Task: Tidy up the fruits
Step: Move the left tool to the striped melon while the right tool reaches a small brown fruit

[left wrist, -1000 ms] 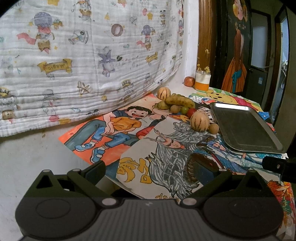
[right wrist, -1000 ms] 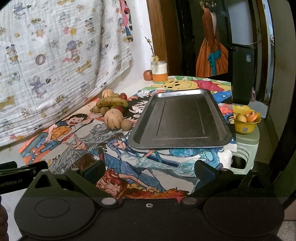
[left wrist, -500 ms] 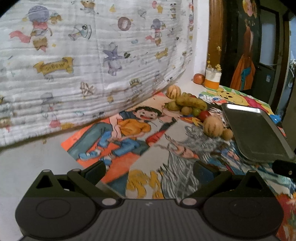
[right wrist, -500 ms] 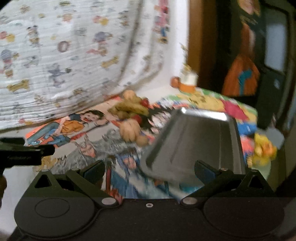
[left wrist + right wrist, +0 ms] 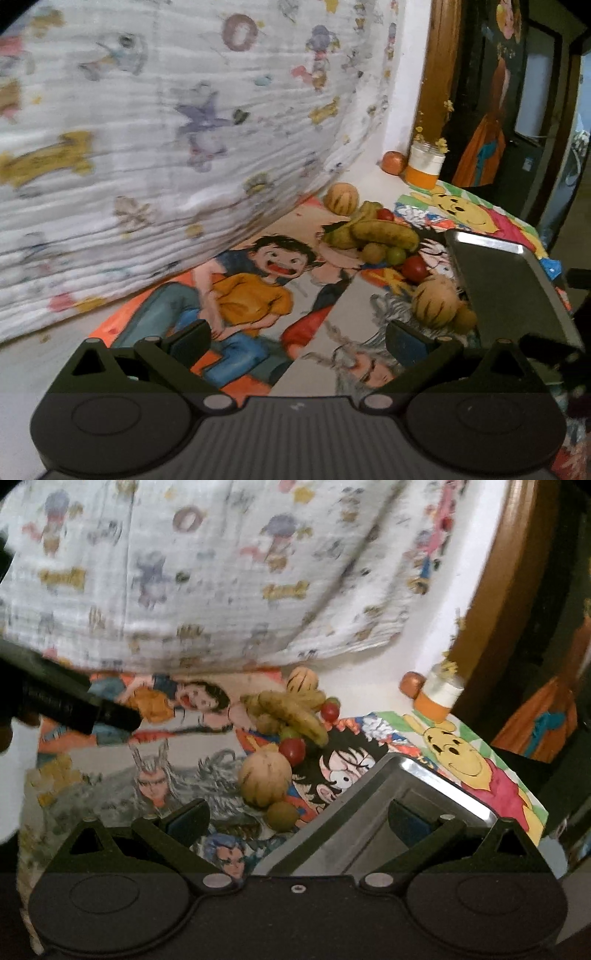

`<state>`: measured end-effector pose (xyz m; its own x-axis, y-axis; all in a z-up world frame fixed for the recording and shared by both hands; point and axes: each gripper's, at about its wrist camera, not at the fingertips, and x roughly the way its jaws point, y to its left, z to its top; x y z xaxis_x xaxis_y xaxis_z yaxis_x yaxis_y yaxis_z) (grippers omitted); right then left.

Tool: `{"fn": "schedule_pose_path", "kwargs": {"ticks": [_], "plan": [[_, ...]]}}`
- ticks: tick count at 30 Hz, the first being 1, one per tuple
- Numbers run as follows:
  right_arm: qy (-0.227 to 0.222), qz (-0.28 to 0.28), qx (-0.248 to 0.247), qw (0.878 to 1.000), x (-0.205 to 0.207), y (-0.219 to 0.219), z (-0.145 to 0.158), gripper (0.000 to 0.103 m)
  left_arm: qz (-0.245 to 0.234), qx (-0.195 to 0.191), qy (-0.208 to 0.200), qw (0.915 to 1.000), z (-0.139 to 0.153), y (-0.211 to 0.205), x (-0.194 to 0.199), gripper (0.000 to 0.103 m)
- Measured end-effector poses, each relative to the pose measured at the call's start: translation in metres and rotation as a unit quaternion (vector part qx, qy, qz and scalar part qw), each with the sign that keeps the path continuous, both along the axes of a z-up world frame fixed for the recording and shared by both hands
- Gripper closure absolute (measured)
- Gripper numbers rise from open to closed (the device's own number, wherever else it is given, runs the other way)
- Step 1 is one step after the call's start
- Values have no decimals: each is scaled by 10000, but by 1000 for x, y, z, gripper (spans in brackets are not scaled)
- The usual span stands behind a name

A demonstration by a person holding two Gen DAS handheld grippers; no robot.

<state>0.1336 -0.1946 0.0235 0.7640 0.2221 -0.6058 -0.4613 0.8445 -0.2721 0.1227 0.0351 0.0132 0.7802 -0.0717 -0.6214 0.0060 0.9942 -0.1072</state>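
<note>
Tray (image 5: pixel 373 812) partly behind right tongs (image 5: pixel 297 818)

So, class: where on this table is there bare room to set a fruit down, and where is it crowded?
The metal tray is bare. The drawings between the hanging cloth and the fruit pile are also free. It is crowded where the striped melon and small round fruit sit close beside the tray's edge.

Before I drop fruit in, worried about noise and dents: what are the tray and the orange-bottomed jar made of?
The tray looks like metal, brushed grey, with a bright glint along its rim. The jar looks like plastic or glass, white above an orange base; blur leaves it open.
</note>
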Motion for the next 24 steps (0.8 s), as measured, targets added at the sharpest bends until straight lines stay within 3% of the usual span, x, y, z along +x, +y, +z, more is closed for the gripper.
{"fn": "schedule_pose_path", "kwargs": {"ticks": [7,17,24], "plan": [[190,197,-122,9996,11,-9,-13,1,-459,-341,186,9982,-9,-16,33,0],[307,544,-205,9978,19,-9,-25,18,-896,-983,493,9899,-25,-34,69,0],[395,674,-247,9966,27,-3,-33,36,-1080,-1663,761,9772,-33,-41,91,5]]}}
